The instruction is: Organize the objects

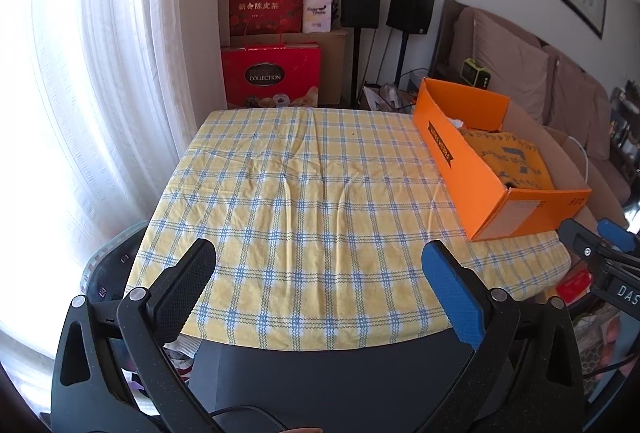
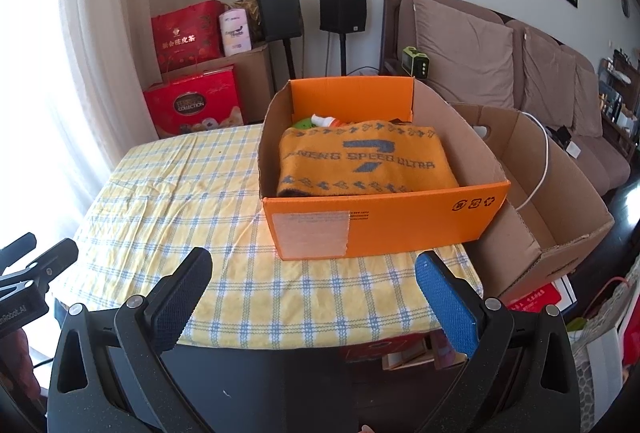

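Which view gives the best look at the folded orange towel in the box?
The right wrist view: the folded orange towel faces the camera inside the orange box, with its grey lettering visible. The left wrist view shows only a slanted part of it behind the box's long side wall.

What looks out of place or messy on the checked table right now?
Little stands out. The orange cardboard box sits at the right edge of the yellow-and-blue checked tablecloth, which is creased. A folded orange towel lies neatly inside. Nothing looks spilled. Left gripper and right gripper are open, holding nothing.
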